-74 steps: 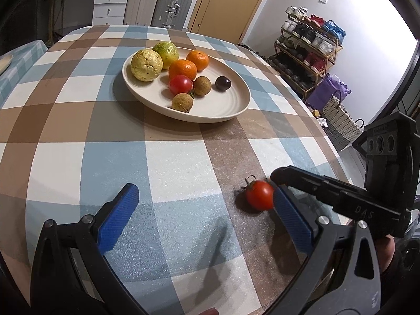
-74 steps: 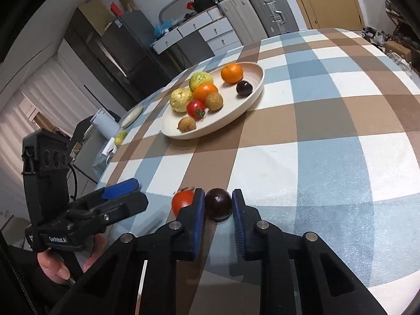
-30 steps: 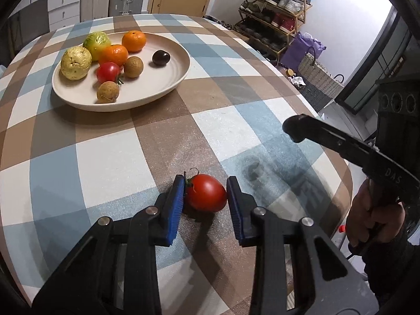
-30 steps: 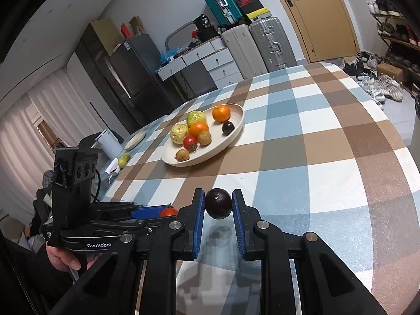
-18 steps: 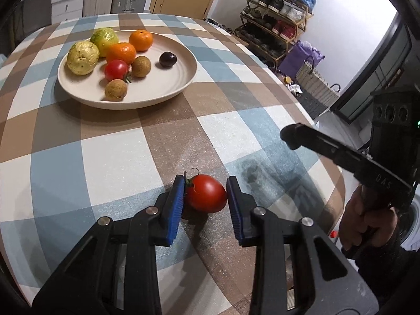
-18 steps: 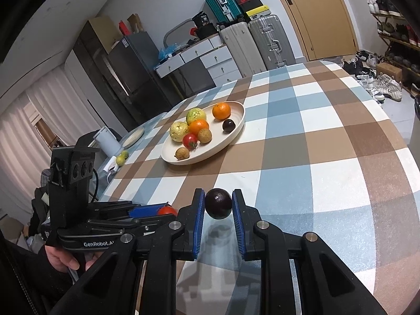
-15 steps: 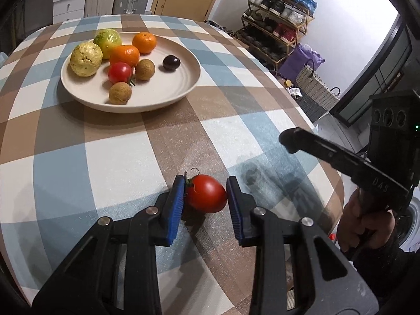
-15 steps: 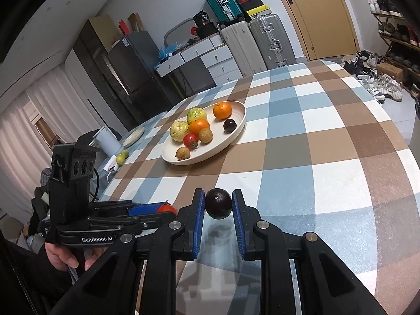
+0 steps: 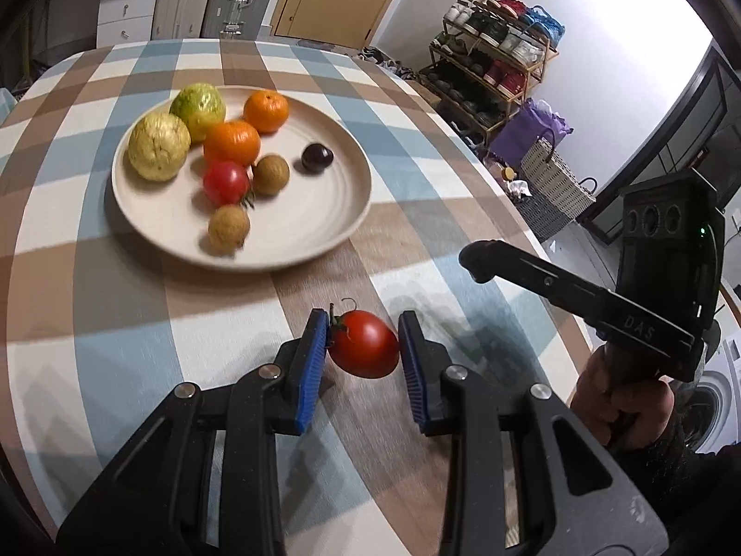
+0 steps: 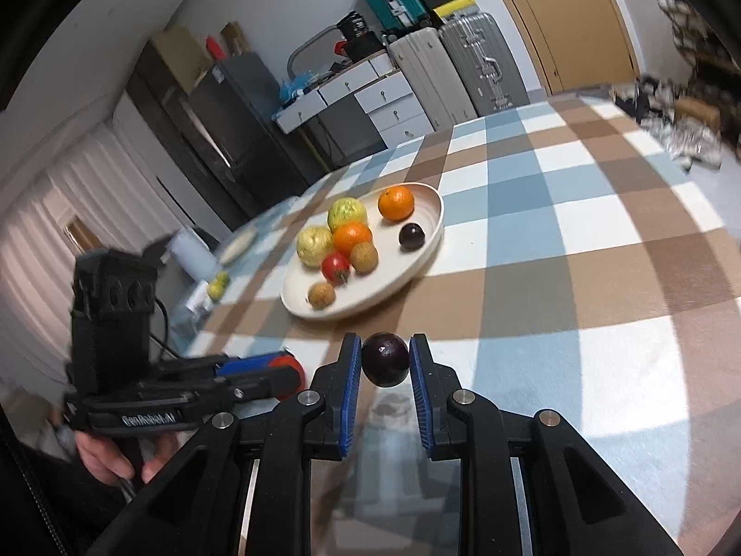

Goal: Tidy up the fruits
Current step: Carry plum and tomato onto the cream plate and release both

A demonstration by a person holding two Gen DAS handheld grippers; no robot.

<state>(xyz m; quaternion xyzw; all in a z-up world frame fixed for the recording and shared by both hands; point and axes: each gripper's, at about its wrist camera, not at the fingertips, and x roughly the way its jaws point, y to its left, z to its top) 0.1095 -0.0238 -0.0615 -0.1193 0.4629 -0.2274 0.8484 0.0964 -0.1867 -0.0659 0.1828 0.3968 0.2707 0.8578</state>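
My left gripper [image 9: 362, 320] has a red tomato [image 9: 366, 346] with a green stem between its blue pads, which touch it on both sides; its jaws are closing. The tomato hangs just above the checked tablecloth. My right gripper [image 10: 385, 342] is shut on a dark purple round fruit [image 10: 385, 361], also held off the cloth. Beyond both lies a cream plate [image 9: 324, 231] holding two guavas, two oranges, a tomato, two brown fruits and a dark one. In the right wrist view the left gripper [image 10: 278, 370] appears at lower left, the plate [image 10: 430, 241] ahead.
The round table's edge [image 9: 523, 227] curves along the right, with a shoe rack [image 9: 500, 46] and a woven basket [image 9: 555, 180] on the floor beyond. Suitcases [image 10: 463, 69] and drawers stand behind the table. A hand [image 9: 620, 398] grips the right gripper's handle.
The left gripper, open beside the tomato at first, has shut on it. Both grippers have since moved closer to the plate with their fruit.
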